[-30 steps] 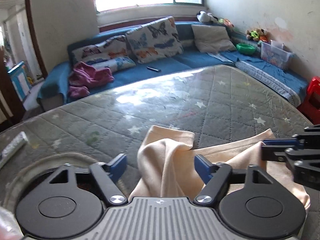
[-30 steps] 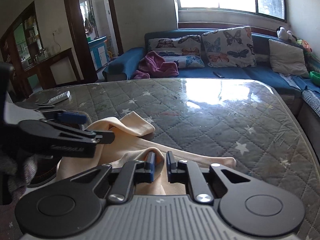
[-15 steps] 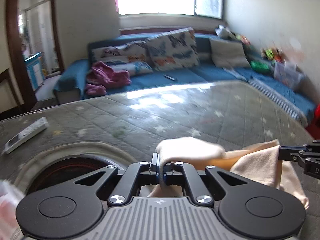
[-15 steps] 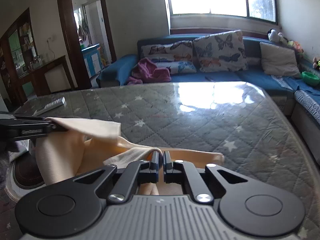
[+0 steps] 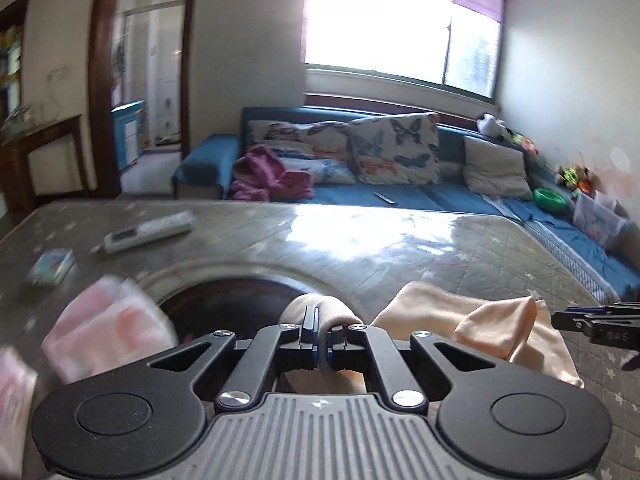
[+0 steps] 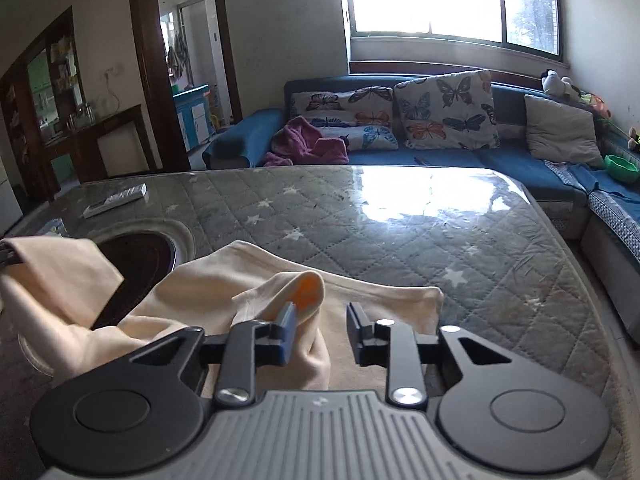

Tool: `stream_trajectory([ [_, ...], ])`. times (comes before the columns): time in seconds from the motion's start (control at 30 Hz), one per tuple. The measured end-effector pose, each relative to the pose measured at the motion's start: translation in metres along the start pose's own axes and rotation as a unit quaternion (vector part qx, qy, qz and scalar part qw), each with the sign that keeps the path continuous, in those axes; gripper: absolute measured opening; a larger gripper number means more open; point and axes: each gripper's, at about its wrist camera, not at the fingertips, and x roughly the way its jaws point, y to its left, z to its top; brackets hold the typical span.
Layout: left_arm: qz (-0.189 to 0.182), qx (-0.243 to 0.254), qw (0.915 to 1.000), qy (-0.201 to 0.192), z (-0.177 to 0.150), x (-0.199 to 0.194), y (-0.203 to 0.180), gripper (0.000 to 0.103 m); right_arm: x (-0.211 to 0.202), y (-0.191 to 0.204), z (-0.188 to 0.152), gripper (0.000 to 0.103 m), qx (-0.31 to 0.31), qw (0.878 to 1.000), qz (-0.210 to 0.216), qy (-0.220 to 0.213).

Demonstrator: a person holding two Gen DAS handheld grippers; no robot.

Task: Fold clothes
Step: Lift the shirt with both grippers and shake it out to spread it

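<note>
Quilted star-print bench (image 6: 400, 240) carrying cream garment (image 6: 224, 284), rumpled; left gripper (image 5: 319, 330) clamped on raised fold, probably to carry it over; right gripper (image 6: 322, 330) parted, cloth beside one finger.

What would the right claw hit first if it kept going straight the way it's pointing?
Probably the cream garment. The right claw is open just above it, with a raised fold by one finger. Beyond lies the quilted table cover. Depth is hard to judge.

Home living room: blue sofa (image 6: 460, 156), butterfly cushions (image 6: 446, 110).
</note>
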Motion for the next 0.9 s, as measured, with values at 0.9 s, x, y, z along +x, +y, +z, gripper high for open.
stream_trajectory([
  [0.9,0.041,-0.067,0.9946,0.068,-0.079,-0.025,0.059,0.004,-0.069,-0.017,-0.02,0.004,-0.018,0.99,-0.115,-0.077],
])
